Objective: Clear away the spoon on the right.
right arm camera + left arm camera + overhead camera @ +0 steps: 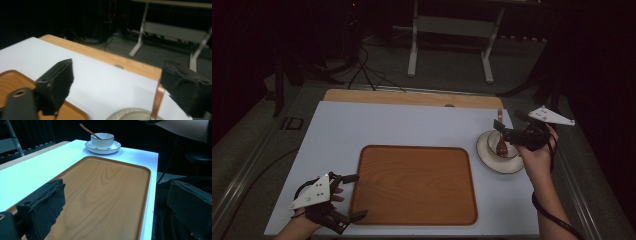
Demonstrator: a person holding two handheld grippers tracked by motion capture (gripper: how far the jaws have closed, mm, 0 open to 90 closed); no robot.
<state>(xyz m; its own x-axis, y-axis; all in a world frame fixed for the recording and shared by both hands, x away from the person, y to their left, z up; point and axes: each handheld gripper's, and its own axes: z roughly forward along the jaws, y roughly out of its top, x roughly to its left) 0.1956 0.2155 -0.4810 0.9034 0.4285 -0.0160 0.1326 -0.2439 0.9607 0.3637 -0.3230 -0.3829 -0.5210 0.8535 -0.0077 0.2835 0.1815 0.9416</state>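
A dark room with a white frame stand [449, 40] on the floor surrounds a white-topped table [362, 125]. On the table lie one wooden tray [414, 185], bare, and one saucer [499, 160] at its right. One bowl [102, 140] stands on the saucer with one spoon [501, 135] in it. The right gripper [502, 131] hangs spread above the bowl; the left gripper [354, 197], spread, straddles the tray's near left corner.
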